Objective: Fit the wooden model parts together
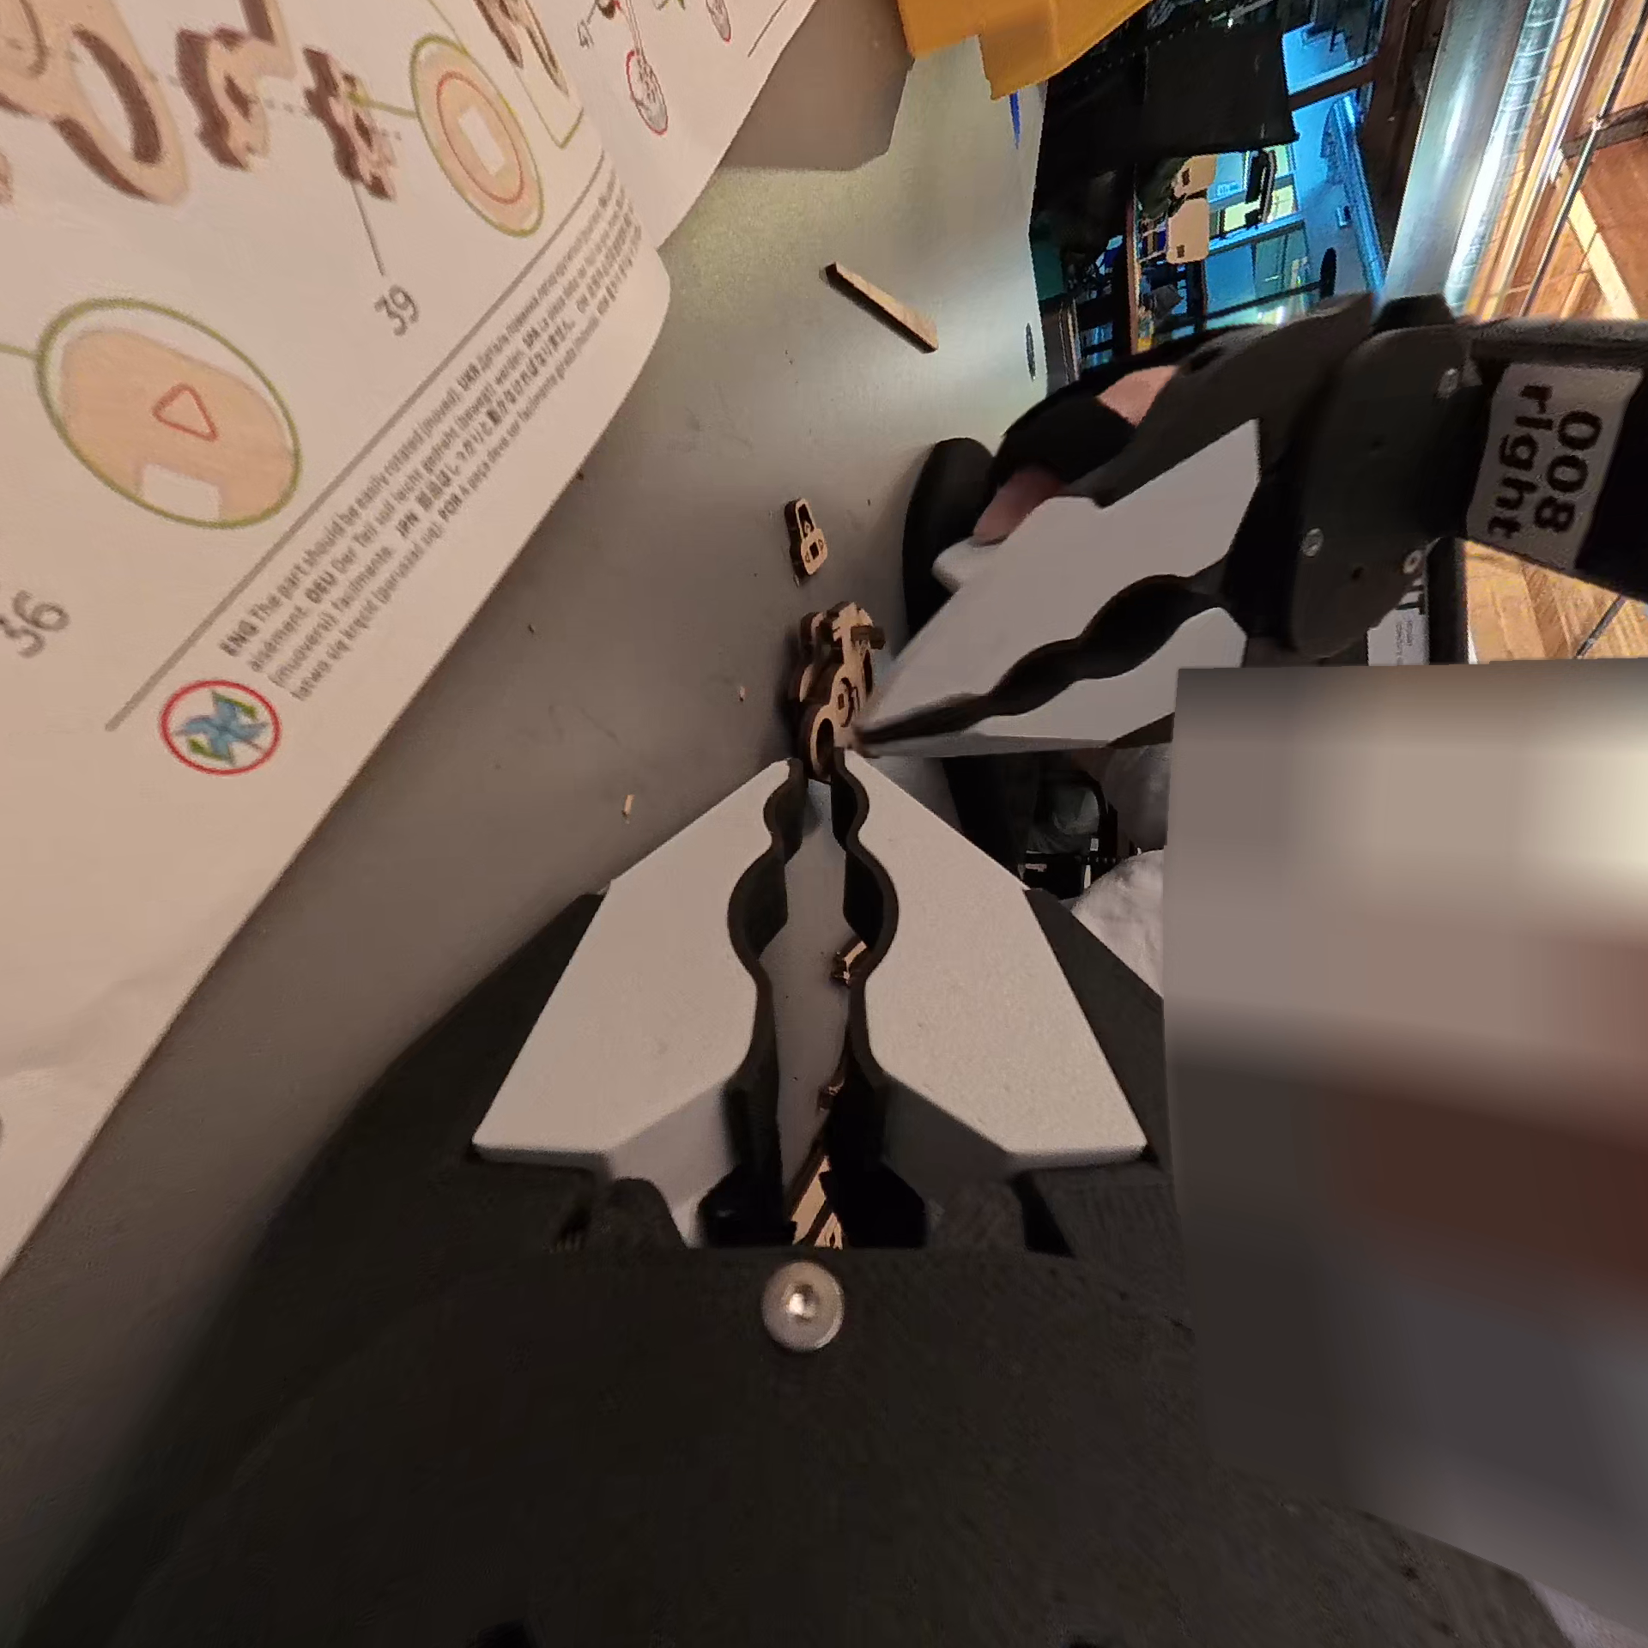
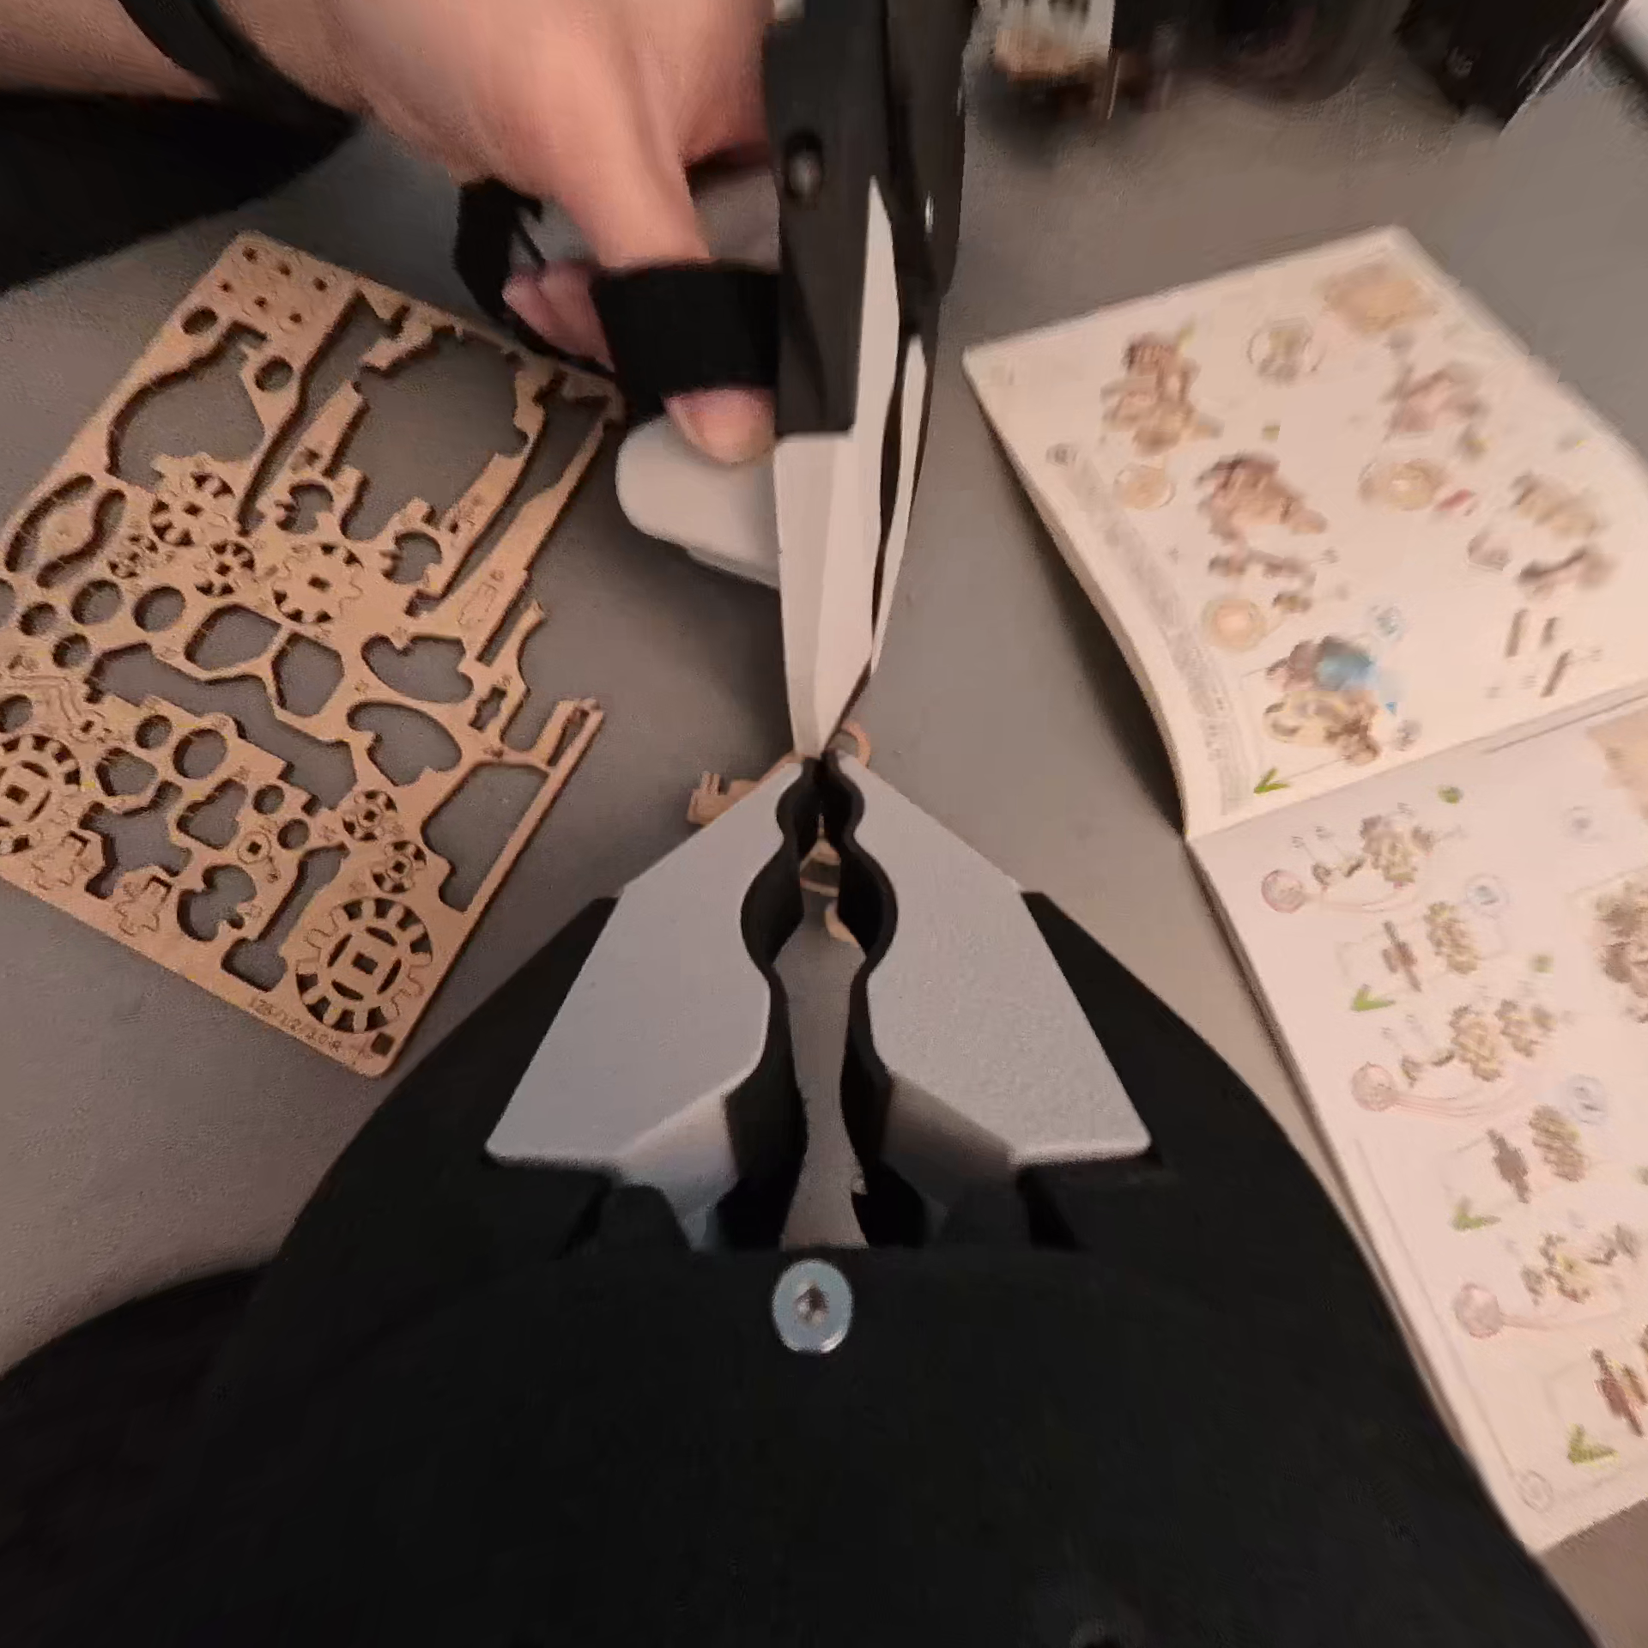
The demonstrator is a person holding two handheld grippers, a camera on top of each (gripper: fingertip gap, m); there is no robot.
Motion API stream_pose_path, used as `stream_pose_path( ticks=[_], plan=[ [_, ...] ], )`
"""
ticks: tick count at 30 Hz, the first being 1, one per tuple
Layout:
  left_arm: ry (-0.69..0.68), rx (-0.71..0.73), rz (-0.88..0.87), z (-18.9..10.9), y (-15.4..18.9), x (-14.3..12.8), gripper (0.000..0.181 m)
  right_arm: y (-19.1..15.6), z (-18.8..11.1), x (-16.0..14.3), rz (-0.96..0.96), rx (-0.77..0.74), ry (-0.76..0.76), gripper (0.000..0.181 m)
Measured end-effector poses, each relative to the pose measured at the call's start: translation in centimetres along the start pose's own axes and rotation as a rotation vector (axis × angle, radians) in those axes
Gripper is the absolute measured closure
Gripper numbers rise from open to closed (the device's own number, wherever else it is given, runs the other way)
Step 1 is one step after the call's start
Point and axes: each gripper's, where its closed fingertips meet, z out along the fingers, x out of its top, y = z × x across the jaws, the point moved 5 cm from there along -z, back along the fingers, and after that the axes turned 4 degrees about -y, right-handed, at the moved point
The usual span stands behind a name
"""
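Tongs, left (image 1: pixel 816 774) and right (image 1: pixel 861 738) (both pinched), gripping wooden model part (image 1: pixel 834 682)

Your left wrist view looks forward along its 2 fingers, rolled sideways and close above the grey table (image 1: pixel 553 713). Your right wrist view looks steeply down on it from higher. Both share the small wooden assembly (image 1: pixel 834 687) and the instruction booklet (image 2: pixel 1338 571).

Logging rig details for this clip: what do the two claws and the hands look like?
Both the left claw and the right claw have pale grey wedge fingers with wavy black inner pads on black bodies, each with a silver screw. The right claw bears a labelled tag; black straps wrap the hands.
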Motion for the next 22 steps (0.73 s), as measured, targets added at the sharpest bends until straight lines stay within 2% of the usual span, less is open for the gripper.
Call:
stream_pose_path(
  ticks=[1, 2, 5, 7, 10, 12, 13, 15, 18, 21, 22],
  plan=[
    [-0.001, 0.001, 0.002, 0.0, 0.0, 0.0, 0.177, -0.3, 0.0, 0.3, -0.008, 0.006, 0.022, 0.179],
    [-0.002, 0.001, 0.001, 0.0, 0.0, 0.0, 0.177, -0.5, 0.7, -0.5, -0.017, 0.017, -0.05, 0.178],
    [0.0, -0.001, -0.001, 0.0, 0.0, 0.0, 0.177, -0.3, 0.0, 0.4, -0.026, -0.013, 0.012, 0.181],
    [-0.003, 0.003, 0.0, -0.1, 0.0, 0.0, 0.178, -0.6, 0.7, -0.1, -0.028, 0.005, -0.016, 0.181],
    [-0.001, -0.002, -0.002, -0.1, 0.0, 0.0, 0.177, -0.2, -0.1, 0.3, -0.035, -0.034, 0.014, 0.181],
    [-0.003, 0.001, -0.001, -0.1, 0.0, 0.0, 0.178, -0.1, 0.5, -0.4, -0.029, -0.031, -0.019, 0.181],
    [-0.003, -0.002, -0.002, -0.1, 0.0, 0.0, 0.177, 0.1, 0.3, -0.5, 0.001, -0.006, -0.026, 0.181],
    [-0.006, -0.004, 0.0, -0.1, 0.0, -0.1, 0.177, 0.1, -0.6, 0.1, -0.024, -0.054, 0.019, 0.181],
    [-0.008, -0.006, -0.002, -0.1, 0.0, -0.1, 0.177, 0.0, -0.4, -0.6, -0.009, -0.046, -0.008, 0.181],
    [-0.007, -0.016, 0.006, -0.1, 0.1, -0.2, 0.177, 0.4, -3.8, 1.8, -0.077, -0.144, 0.206, 0.181],
    [-0.004, -0.05, 0.003, -0.2, 0.3, -0.2, 0.179, 0.1, -5.1, 2.4, -0.103, -0.124, 0.28, 0.181]
  ],
)
